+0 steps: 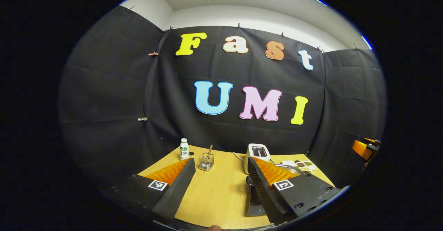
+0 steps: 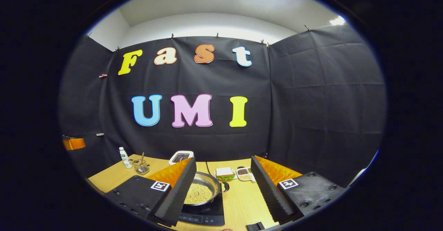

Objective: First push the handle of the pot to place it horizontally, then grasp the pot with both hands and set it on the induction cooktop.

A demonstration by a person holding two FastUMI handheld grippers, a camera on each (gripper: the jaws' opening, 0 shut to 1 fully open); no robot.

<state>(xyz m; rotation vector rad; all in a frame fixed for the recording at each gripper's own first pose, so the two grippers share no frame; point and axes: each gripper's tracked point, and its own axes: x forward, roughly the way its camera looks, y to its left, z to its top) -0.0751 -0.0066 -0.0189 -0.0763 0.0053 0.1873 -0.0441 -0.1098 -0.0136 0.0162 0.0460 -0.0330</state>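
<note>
In the right gripper view a steel pot (image 2: 202, 189) holding yellow beans sits on the black induction cooktop (image 2: 207, 218), its short dark handle (image 2: 225, 186) pointing right. My right gripper (image 2: 223, 165) hovers above and in front of it, open and holding nothing; its left finger covers the pot's left side. In the left gripper view my left gripper (image 1: 220, 167) is open over the wooden table (image 1: 214, 193). Its right finger hides most of the pot, leaving a strip of rim (image 1: 290, 168), and the cooktop's edge (image 1: 254, 205) shows beside that finger.
At the back of the table stand a white bottle (image 1: 184, 149), a glass jar with a stick (image 1: 206, 161) and a white device (image 1: 258, 152). A sandwich plate (image 2: 225, 173) and a small dish of beans (image 2: 245, 174) lie behind the pot.
</note>
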